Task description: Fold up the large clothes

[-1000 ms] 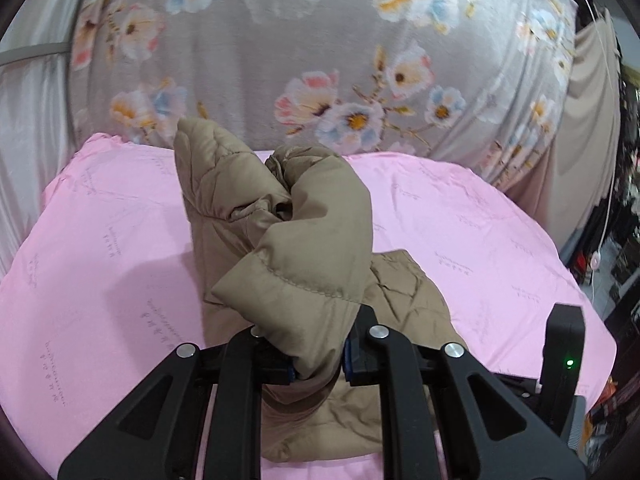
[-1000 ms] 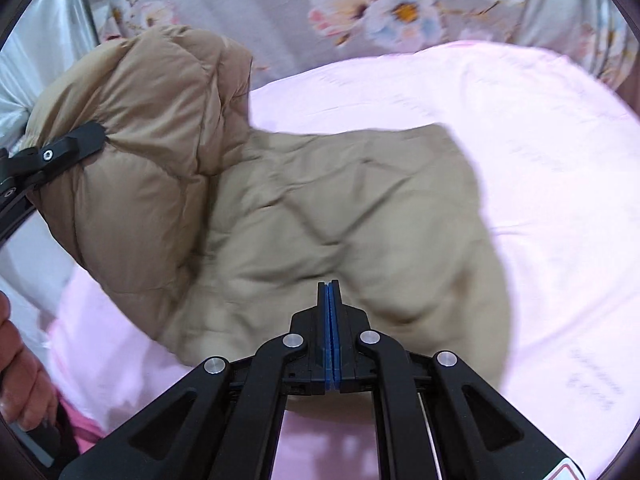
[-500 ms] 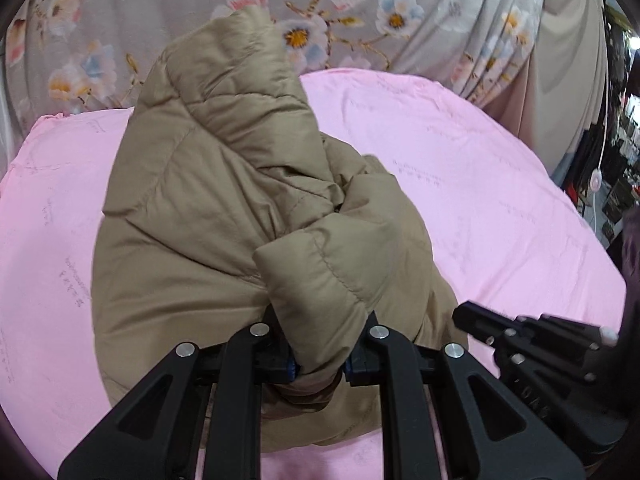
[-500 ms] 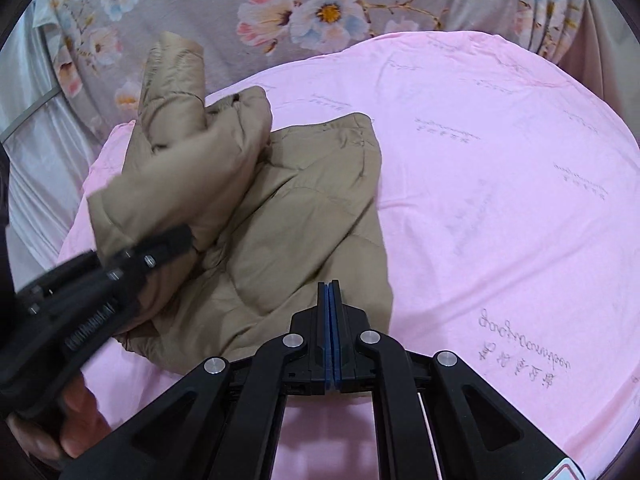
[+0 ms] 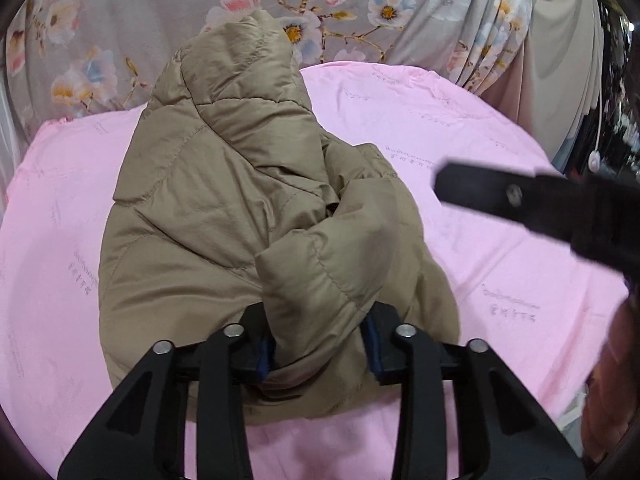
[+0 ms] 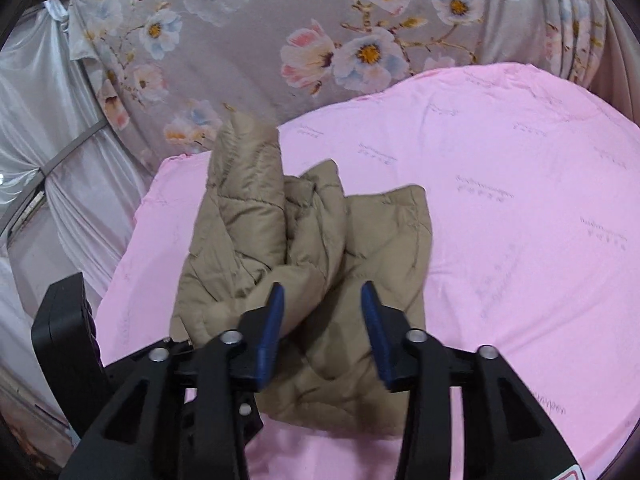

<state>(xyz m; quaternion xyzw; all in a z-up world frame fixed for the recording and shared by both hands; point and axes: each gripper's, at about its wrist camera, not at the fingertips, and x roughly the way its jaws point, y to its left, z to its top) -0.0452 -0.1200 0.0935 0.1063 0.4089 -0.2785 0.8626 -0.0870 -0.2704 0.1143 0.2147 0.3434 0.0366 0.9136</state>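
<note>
Tan quilted jacket [image 5: 248,216] heaped on the pink sheet [image 5: 460,128], straight ahead of the left gripper [image 5: 320,344] and bunched right up against it. A puffy fold of sleeve or hem sitting between the left jaws, which are opening at this moment; blue pads [image 5: 370,338] just beside the cloth on either side, whether touching it hard to tell. Right gripper [image 6: 322,320] raised a little above and behind the near edge of the jacket [image 6: 372,248], jaws parting too, nothing between them, only fabric seen beyond the gap. Judged by the lie of things: one flap brought over the body and being let go, yet a lumpy mound with one part standing upright at the far side against the floral curtain [image 6: 280,20], not a flat packet. Left to do, most likely: flattening, squaring the edges, further folds.
</note>
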